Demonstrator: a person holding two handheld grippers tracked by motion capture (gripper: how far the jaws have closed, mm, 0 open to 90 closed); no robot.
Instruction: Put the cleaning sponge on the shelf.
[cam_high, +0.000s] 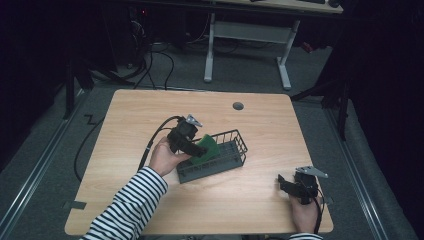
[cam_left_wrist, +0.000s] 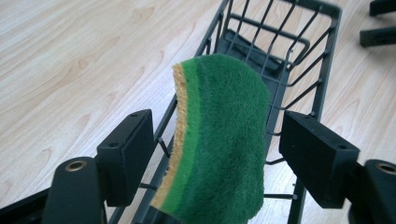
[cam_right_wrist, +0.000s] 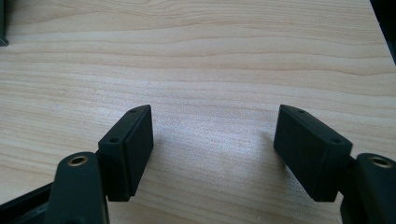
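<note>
Wooden table (cam_high: 150, 105) in the middle, with a round grey grommet (cam_high: 238, 106) near its far edge. Beyond the table, a white-legged desk (cam_high: 247, 30) on grey floor. Left of the table, black cables (cam_high: 155, 65) trailing across the floor.

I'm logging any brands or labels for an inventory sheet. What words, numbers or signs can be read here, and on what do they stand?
None can be read.
The green sponge bears no print on its scouring face or its yellow edge.
The dark wire basket carries no tag or label.
The left gripper and the right gripper show plain black pads with no marking.
The wooden table shows grain alone.
</note>
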